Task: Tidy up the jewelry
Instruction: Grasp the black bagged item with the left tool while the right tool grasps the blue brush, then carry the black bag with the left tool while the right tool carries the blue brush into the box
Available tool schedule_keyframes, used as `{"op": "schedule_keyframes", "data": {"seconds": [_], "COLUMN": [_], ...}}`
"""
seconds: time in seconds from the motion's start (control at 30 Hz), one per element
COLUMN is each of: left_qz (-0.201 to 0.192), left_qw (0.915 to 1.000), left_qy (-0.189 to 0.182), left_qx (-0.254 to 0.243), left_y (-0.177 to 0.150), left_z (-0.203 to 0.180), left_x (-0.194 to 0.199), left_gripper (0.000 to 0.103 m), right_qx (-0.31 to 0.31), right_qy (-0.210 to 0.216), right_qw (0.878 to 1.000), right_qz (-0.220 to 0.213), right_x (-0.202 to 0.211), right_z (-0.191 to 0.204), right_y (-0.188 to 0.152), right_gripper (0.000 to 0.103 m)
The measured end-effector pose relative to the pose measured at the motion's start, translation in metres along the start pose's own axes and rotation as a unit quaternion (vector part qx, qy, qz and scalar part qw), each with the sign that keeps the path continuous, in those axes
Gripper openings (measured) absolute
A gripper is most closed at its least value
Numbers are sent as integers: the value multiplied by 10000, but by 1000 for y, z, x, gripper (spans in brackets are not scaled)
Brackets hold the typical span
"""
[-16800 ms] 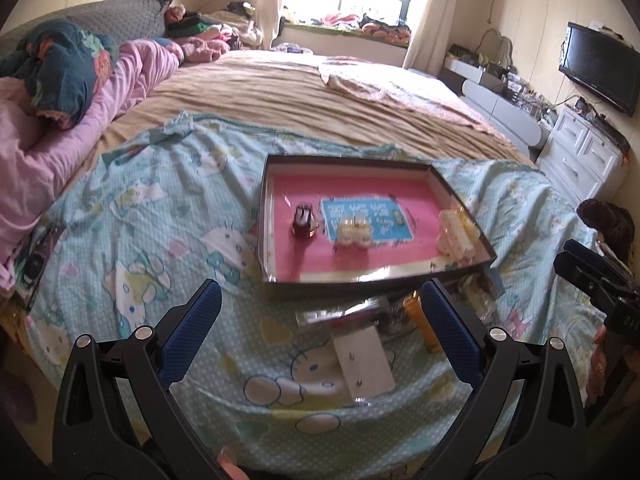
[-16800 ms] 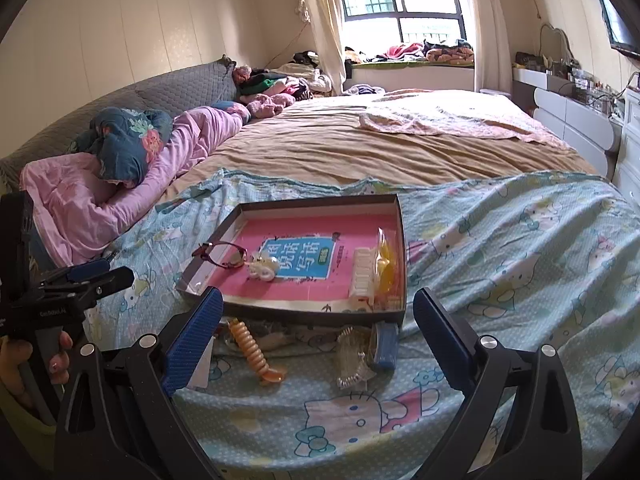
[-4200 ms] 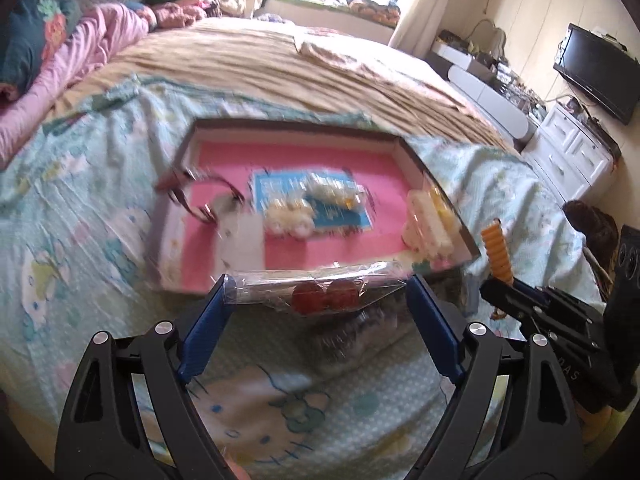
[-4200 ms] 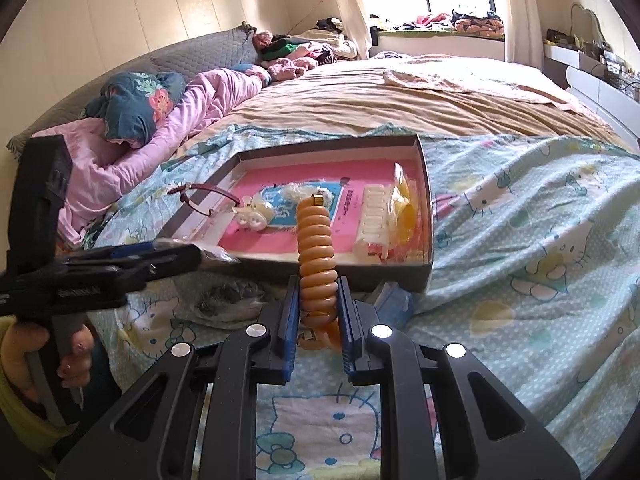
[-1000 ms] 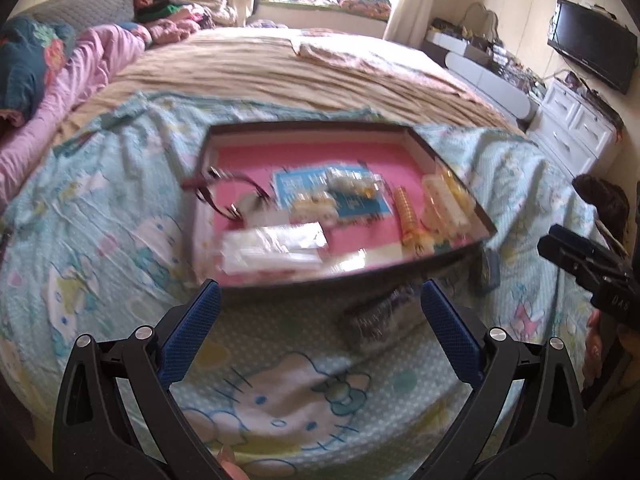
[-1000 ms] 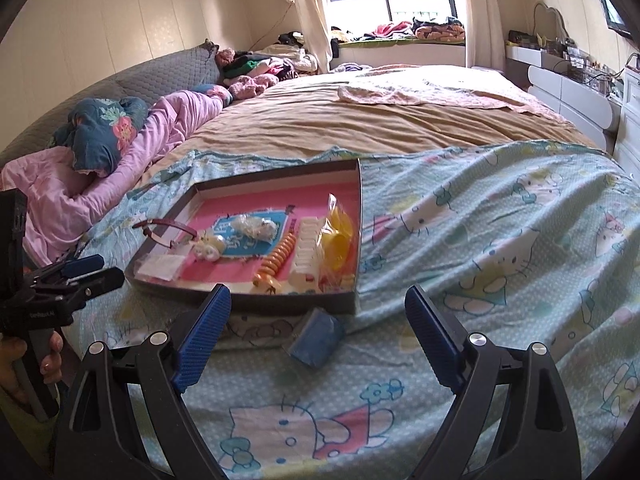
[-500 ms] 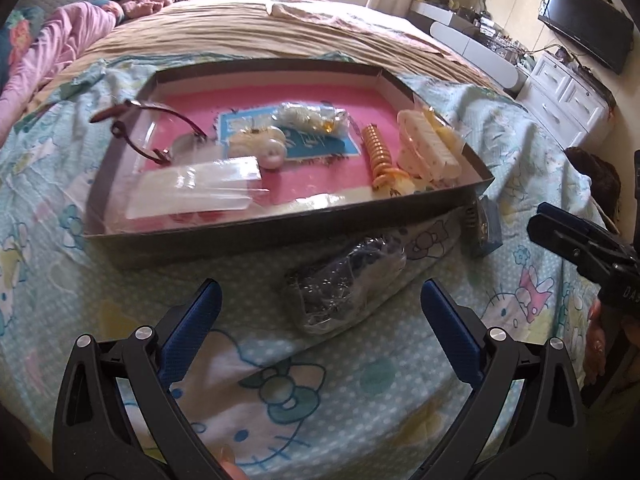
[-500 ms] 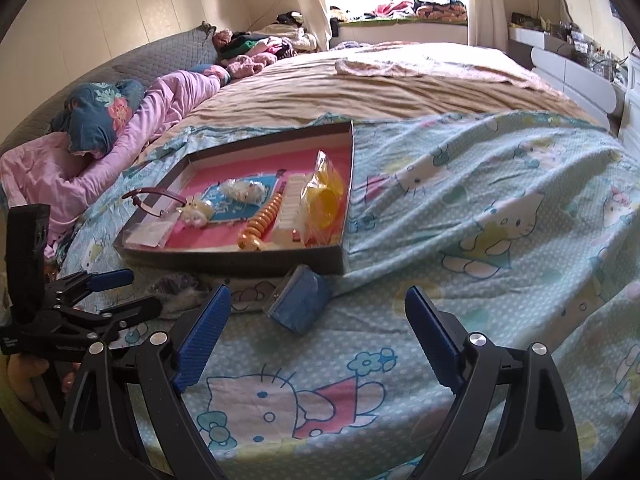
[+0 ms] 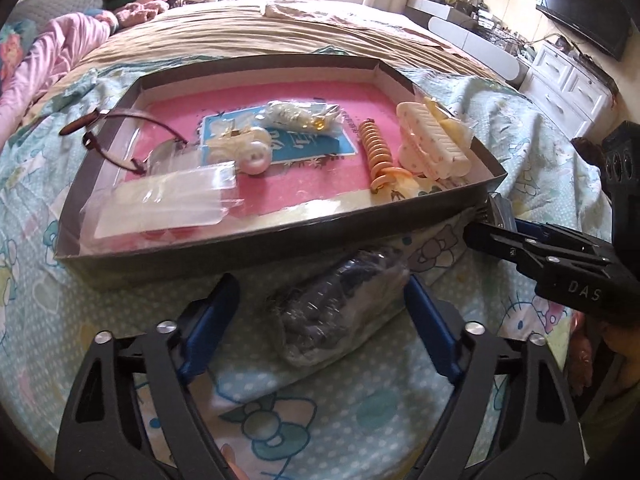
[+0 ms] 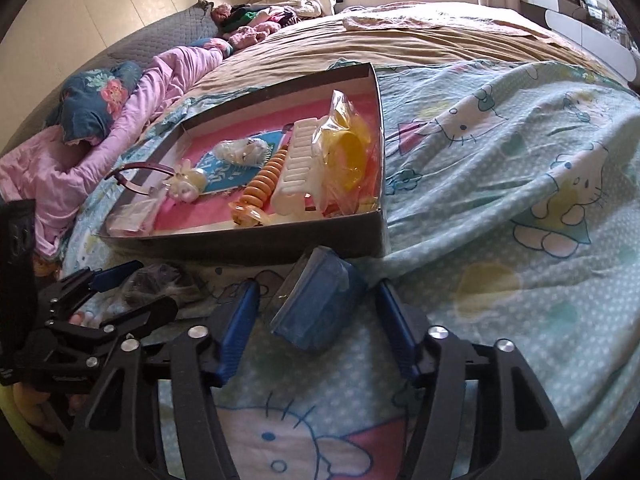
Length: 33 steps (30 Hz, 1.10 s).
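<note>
A clear bag of dark jewelry (image 9: pixel 340 304) lies on the Hello Kitty sheet in front of the dark tray (image 9: pixel 280 236). My left gripper (image 9: pixel 320 300) straddles the bag with its jaws closing; there is a gap at the left pad, so the pads do not press on it. A small blue box (image 10: pixel 316 304) in plastic wrap leans by the tray's front wall (image 10: pixel 248 244). My right gripper (image 10: pixel 316 300) is around the box, jaws closing, with gaps on both sides. The tray holds an orange spiral tie (image 9: pixel 374 152), a white hair clip (image 9: pixel 432 148), pearl pieces (image 9: pixel 252 156), glasses (image 9: pixel 120 140) and clear bags (image 9: pixel 168 200).
The tray sits on a wide bed with a beige blanket (image 9: pixel 260 28) behind it. Pink bedding (image 10: pixel 60 168) is piled at the left. A white dresser (image 9: pixel 576 88) and a TV (image 9: pixel 584 28) stand at the right. A hand (image 9: pixel 584 352) holds the right gripper's handle.
Both grippers have come down close to the sheet. The left jaws have narrowed around the dark bag, the right jaws around the blue box.
</note>
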State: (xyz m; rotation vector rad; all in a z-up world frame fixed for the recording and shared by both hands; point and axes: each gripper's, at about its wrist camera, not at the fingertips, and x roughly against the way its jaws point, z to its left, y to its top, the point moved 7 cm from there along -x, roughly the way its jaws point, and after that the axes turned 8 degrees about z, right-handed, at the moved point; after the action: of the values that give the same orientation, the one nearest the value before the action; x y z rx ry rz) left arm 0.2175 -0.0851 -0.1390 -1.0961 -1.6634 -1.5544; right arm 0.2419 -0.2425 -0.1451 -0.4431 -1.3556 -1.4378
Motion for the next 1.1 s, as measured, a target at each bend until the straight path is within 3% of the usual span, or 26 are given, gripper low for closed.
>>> {"op": "schedule_keyframes", "data": {"seconds": [0.03,0.23,0.53,1.1], "left_qz": [-14,-68,-238,-687], "left_qw": [10000,9998,9997,9959], "left_qy": [-49,77,-63,188], "left_qx": [-28,-156,3,558], "left_y": [1,-2,-1,17], "left_z": [-3,-8,3,57], "left_x": [0,6,40,76], "left_gripper": [60,49,48,48], "right_qx": [-8,5,128,470], "right_qy": [7,149,197,220], "right_qw": [10000,9998,9992,9967], "right_qz": [-11,-153,-337,-618], "right_x": [0,10,43,64], "right_z": [-1,-1,4,39], "right_y": [0,-2,-8,16], "right_gripper": [48,48,48,48]}}
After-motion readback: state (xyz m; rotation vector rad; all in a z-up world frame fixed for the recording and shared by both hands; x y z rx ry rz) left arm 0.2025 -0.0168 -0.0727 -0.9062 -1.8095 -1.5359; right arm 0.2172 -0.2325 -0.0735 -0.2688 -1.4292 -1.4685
